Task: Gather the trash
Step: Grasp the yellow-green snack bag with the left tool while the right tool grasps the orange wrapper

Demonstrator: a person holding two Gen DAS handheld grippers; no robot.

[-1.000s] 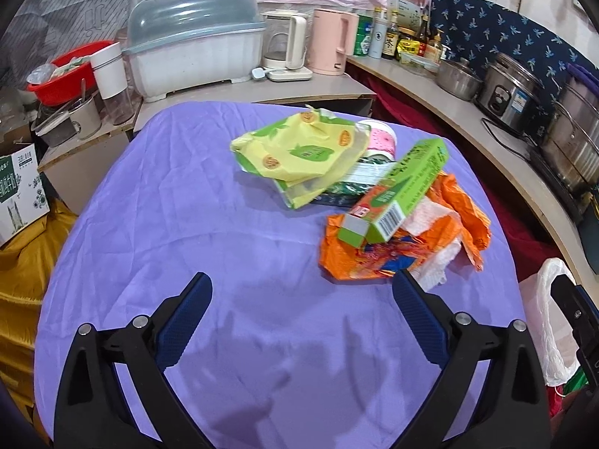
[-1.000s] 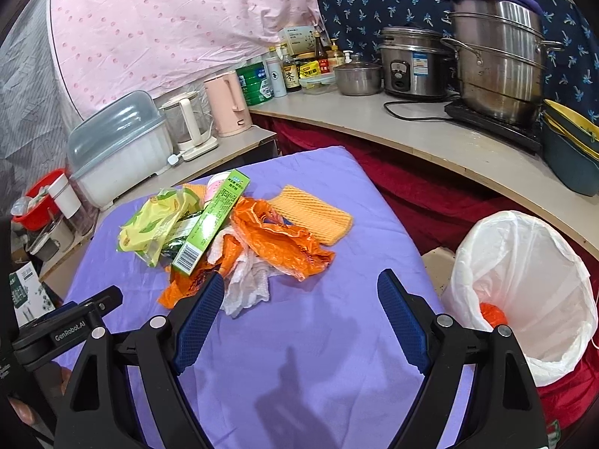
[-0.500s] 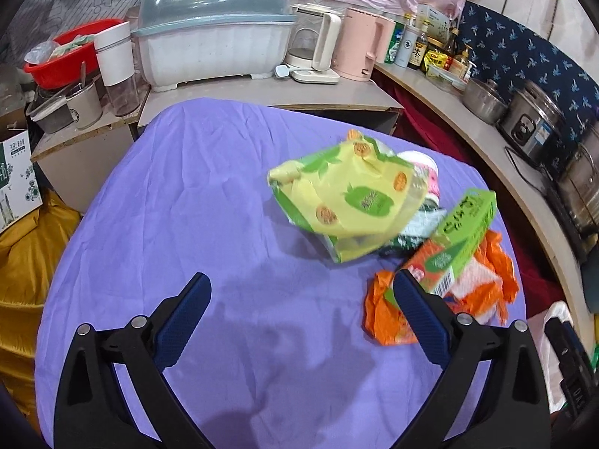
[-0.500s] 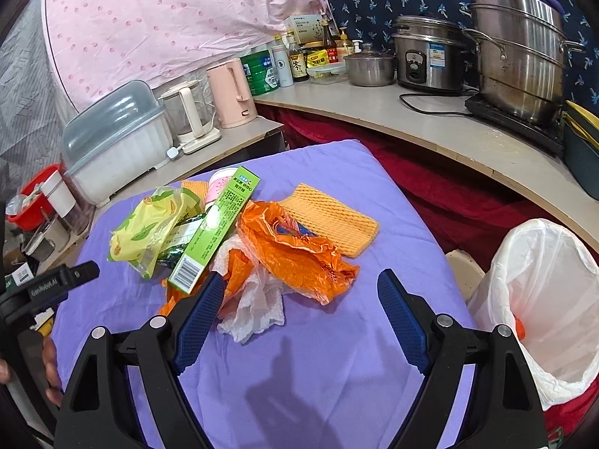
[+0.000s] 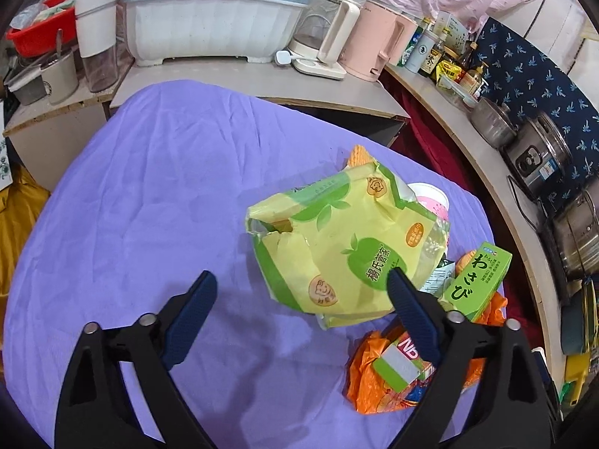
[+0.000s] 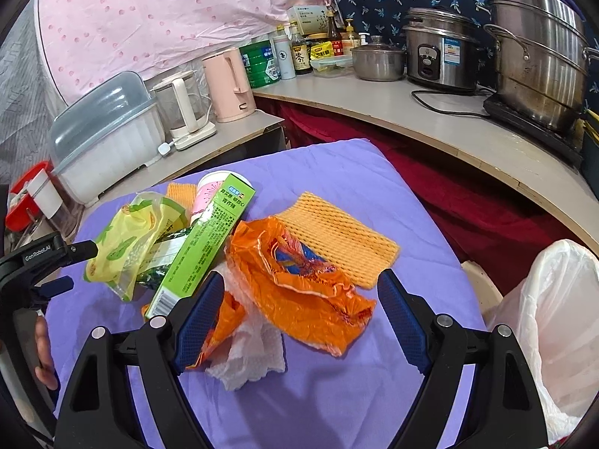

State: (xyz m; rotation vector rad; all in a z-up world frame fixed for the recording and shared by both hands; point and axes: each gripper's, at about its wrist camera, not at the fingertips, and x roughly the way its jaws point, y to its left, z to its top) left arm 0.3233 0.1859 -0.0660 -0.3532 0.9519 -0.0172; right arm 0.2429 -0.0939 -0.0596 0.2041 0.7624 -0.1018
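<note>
Left gripper (image 5: 301,280) over the purple tablecloth (image 5: 149,187), jaws wide but closing, gripping nothing; its right finger overlaps the yellow-green snack bag's (image 5: 337,247) near edge. Right gripper (image 6: 295,284) spread wide, empty, hovering above the orange wrapper (image 6: 299,277) and white paper towel (image 6: 254,351). Green box (image 6: 209,247) leans across the pile between bag and wrapper. Orange foam net (image 6: 337,235) just beyond, flat on the cloth. White-lined bin (image 6: 554,321) stands off the table's right edge. Kettles and rice cooker (image 6: 438,52) on the counter behind.
</note>
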